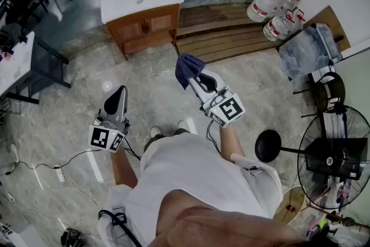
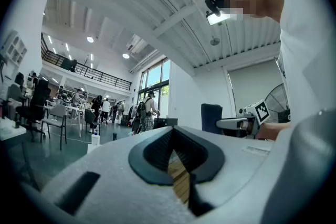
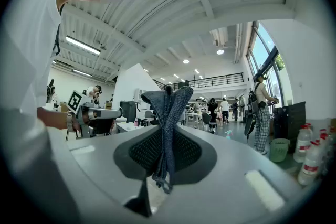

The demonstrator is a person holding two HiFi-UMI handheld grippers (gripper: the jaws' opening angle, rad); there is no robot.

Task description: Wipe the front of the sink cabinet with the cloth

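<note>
Head view: person's white shirt point(image 1: 196, 182), bottom centre. Left tool point(image 1: 119, 95) above the tiled floor point(image 1: 69, 118), jaws together, nothing held. Right tool point(image 1: 195, 79) clamped on the dark blue cloth point(image 1: 188, 66), which bunches beyond the jaw tips. Sink cabinet point(image 1: 144, 23), wooden with a white top, well apart from both tools, just beside a slatted wooden platform point(image 1: 231, 37).

Left gripper view: jaws meeting at the tips, empty.

Right gripper view: cloth pinched upright between the jaws, folds standing above, an end hanging below.

Bright daylit hall, fisheye edges, vignetted corners
</note>
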